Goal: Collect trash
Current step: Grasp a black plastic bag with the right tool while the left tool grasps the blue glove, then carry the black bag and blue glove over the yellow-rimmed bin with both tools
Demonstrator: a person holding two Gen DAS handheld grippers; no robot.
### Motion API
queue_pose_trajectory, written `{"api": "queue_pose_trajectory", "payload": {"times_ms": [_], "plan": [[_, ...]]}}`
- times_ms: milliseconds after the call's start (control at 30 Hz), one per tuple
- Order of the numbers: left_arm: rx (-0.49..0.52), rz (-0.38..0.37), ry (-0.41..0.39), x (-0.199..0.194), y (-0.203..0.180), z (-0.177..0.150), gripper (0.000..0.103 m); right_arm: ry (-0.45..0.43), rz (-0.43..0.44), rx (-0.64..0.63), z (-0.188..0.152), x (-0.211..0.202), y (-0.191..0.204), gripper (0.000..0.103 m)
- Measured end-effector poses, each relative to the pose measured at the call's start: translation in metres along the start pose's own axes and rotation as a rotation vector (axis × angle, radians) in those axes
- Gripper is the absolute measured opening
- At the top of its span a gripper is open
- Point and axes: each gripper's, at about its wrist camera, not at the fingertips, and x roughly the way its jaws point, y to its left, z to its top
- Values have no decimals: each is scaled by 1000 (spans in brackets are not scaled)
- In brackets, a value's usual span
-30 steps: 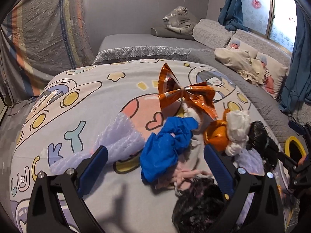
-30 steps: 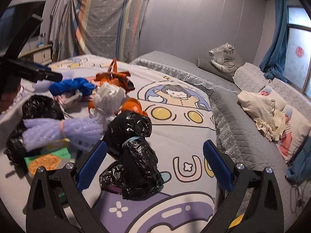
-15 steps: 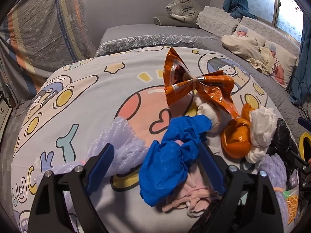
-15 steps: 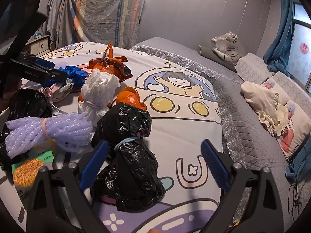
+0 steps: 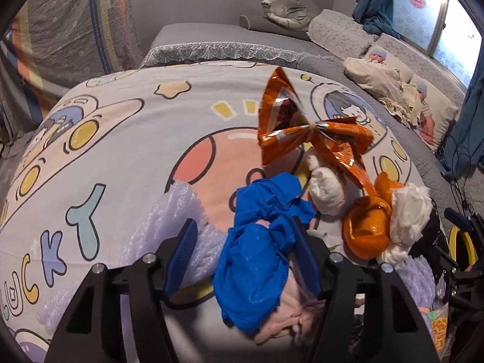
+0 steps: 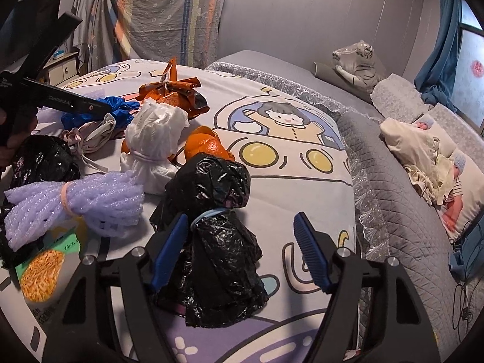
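Closing on trash atop the bed: left gripper half-shut around blue glove, right gripper narrowing, unclenched, astride black bag—best squeezed mid-bundle before lifting.

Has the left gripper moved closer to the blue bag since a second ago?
Yes. The left gripper advanced toward the blue bag, closing around it.

A: How are the claws standing?
B: The left claw is tilting downward, its jaws narrowing, partly apart. The right claw is angling down likewise, jaws closing in, a gap remaining.
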Motion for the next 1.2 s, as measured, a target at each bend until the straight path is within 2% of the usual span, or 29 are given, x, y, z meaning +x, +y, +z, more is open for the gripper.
{"api": "queue_pose_trajectory", "payload": {"times_ms": [100, 167, 267, 433, 567, 700, 833, 1033, 1200], "plan": [[-14, 3, 8, 0, 4, -1, 41, 9, 14, 14, -1, 1, -2, 52], [-7, 24, 16, 0, 4, -3, 27, 23, 19, 16, -1, 3, -2, 34], [-12, 34, 13, -4, 6, -5, 22, 23, 4, 23, -1, 4, -1, 24], [-71, 25, -25, -24, 21, -5, 21, -12, -15, 38, 0, -9, -3, 20], [-104, 16, -88, -47, 32, -7, 21, -53, -36, 62, 4, -24, -6, 20], [-116, 60, -164, -72, 40, -15, 21, -100, -30, 121, 8, -46, -11, 20], [-114, 73, -244, -101, 40, -24, 21, -144, -19, 159, 7, -70, -13, 20], [-115, 50, -325, -139, 27, -41, 21, -182, 24, 230, -1, -107, -19, 20], [-89, 12, -368, -160, 1, -52, 21, -214, 9, 264, -12, -132, -23, 20]]}}
